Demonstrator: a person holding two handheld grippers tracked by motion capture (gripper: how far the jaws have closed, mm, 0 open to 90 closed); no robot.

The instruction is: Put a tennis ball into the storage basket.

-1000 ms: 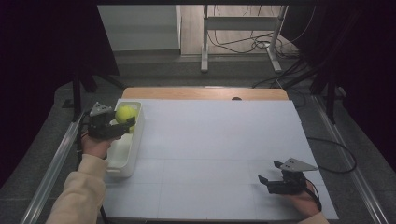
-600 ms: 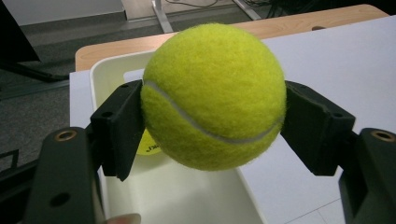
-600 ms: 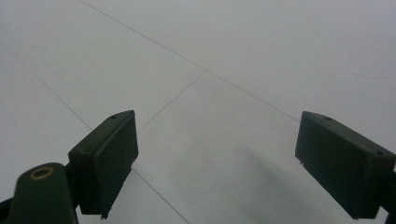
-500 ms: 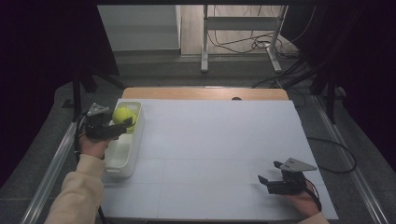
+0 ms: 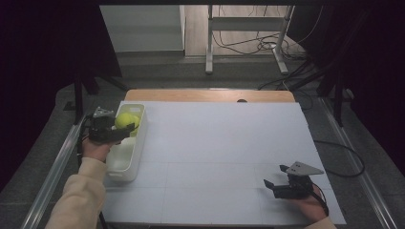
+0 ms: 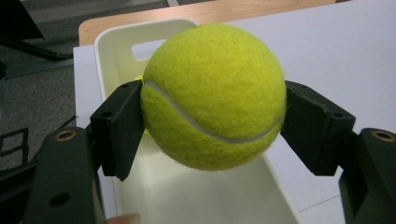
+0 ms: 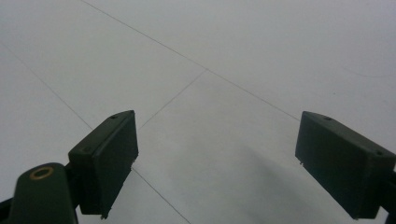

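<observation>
At the left edge of the table we hold the left gripper above the white bin, its jaws pinching a yellow tennis ball from both sides, clear of the bin floor. Far to the right, near the front edge, our right gripper rests with jaws spread wide over bare white surface.

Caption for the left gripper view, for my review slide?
Left tool clamps a yellow tennis ball above a white bin.
</observation>
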